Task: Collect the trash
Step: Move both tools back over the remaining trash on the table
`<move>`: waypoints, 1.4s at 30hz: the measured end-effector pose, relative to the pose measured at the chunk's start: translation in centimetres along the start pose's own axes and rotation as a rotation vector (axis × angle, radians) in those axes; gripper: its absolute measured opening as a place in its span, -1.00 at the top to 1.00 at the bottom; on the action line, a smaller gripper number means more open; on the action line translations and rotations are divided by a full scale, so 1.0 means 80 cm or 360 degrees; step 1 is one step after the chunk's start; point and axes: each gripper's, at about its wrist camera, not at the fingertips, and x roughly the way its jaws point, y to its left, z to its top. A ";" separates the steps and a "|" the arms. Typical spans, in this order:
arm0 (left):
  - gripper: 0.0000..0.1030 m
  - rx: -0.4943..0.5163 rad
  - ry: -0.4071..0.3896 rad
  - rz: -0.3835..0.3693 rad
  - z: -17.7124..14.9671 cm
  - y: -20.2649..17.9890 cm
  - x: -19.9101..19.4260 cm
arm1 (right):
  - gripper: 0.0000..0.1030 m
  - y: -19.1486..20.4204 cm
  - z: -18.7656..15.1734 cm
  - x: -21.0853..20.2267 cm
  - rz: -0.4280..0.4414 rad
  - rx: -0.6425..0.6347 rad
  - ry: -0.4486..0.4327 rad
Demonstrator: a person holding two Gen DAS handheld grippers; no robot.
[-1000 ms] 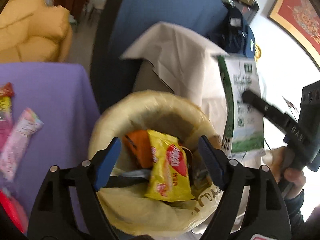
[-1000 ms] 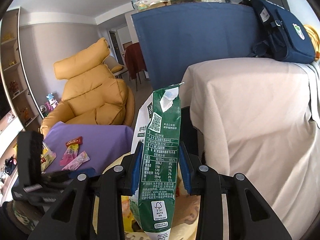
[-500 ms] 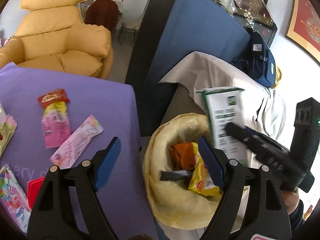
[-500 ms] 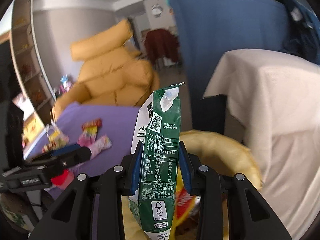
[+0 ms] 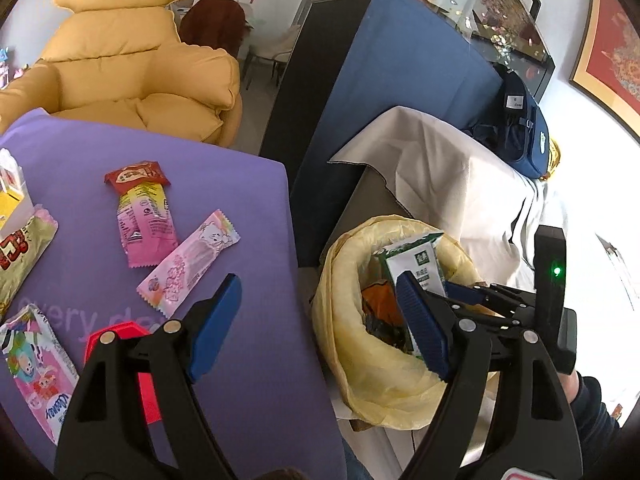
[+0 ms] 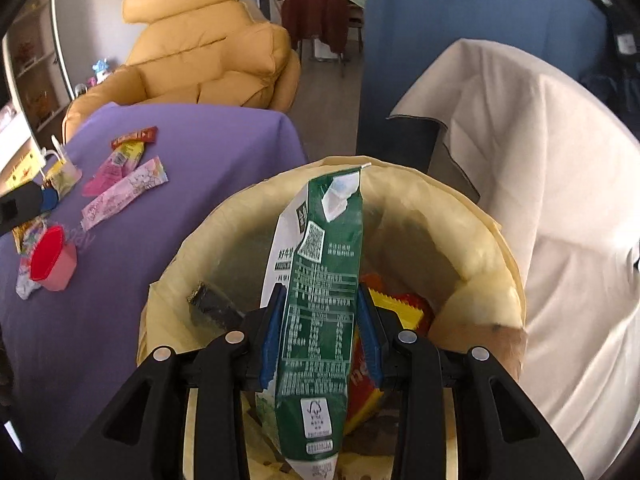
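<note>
- Two grippers: right gripper clamped on green milk carton, inside the mouth of the yellow-lined trash bin.
- Left gripper wide, empty, above purple tablecloth.
- Pink wrapper at ten o'clock of left gripper; red cup at nine o'clock of bin.

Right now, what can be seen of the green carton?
The carton is a flattened green-and-white drink box of printed card, with a QR code, a nutrition table and a torn white spout corner at its far end. It is clamped between the right gripper's blue fingers, over the open yellow-lined bin.
</note>
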 end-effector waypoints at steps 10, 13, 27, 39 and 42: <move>-0.47 -0.0005 -0.0064 0.0045 -0.006 0.021 -0.037 | -0.06 -0.004 0.000 -0.048 0.0044 0.0151 -0.0137; -0.47 -0.0016 -0.0094 0.0088 -0.006 0.037 -0.054 | -0.06 0.012 0.004 -0.069 0.0099 0.0119 -0.0196; -0.47 -0.0142 -0.0186 0.0558 -0.027 0.199 -0.156 | -0.07 0.157 0.043 -0.071 0.0467 -0.0106 -0.0232; -0.47 -0.0267 -0.0027 0.0574 -0.061 0.269 -0.160 | -0.07 0.252 0.036 -0.031 0.0488 -0.0293 -0.0150; -0.47 -0.0223 0.0001 0.0531 -0.065 0.269 -0.156 | -0.07 0.252 0.038 -0.020 0.0522 -0.0247 -0.0110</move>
